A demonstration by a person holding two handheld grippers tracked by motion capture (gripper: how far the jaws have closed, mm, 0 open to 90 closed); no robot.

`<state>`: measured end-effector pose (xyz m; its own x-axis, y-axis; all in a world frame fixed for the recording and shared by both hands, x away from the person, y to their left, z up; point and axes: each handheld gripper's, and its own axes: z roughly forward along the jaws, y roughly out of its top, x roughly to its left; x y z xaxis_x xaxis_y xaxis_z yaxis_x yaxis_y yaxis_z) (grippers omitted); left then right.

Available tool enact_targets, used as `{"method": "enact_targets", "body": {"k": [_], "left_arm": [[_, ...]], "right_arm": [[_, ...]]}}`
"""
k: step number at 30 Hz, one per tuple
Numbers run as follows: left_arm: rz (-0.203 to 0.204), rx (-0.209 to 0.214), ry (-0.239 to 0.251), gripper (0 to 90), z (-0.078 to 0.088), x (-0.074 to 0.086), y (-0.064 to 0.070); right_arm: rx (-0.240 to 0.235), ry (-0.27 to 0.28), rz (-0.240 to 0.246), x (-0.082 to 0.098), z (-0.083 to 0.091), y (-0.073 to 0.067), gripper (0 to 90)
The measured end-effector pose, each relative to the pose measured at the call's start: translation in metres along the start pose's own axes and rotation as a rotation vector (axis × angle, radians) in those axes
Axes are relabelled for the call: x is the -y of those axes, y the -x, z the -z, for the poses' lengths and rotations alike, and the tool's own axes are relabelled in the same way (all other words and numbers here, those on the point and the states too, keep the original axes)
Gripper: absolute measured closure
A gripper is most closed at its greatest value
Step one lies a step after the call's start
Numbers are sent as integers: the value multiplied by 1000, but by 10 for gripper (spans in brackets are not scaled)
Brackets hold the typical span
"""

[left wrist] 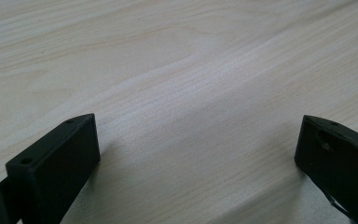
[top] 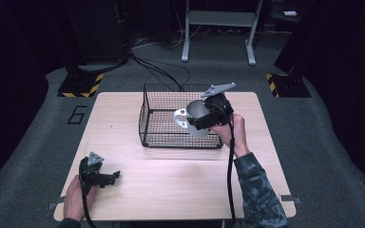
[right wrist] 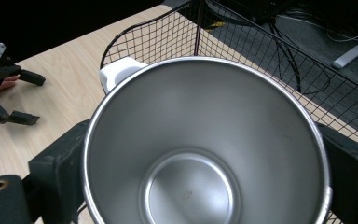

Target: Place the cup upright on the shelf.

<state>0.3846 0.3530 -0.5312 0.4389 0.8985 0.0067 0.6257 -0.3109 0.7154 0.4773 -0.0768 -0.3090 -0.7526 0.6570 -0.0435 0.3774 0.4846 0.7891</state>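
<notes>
Steel cup (right wrist: 205, 154), white-handled and empty, sits clamped between the jaws of our right gripper (top: 208, 116), held above the wire basket (top: 161, 137) and not yet set down. We judge placement inside remains. Our left gripper (top: 105, 178) rests near the table's (top: 171, 185) front edge, jaws apart, holding nothing.
</notes>
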Motion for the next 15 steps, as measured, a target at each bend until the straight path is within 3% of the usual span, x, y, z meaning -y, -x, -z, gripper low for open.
{"method": "enact_targets", "body": {"k": [15], "left_arm": [[1, 2, 1, 0, 0, 0, 0]], "right_arm": [[30, -28, -10, -10, -24, 13, 57]]}}
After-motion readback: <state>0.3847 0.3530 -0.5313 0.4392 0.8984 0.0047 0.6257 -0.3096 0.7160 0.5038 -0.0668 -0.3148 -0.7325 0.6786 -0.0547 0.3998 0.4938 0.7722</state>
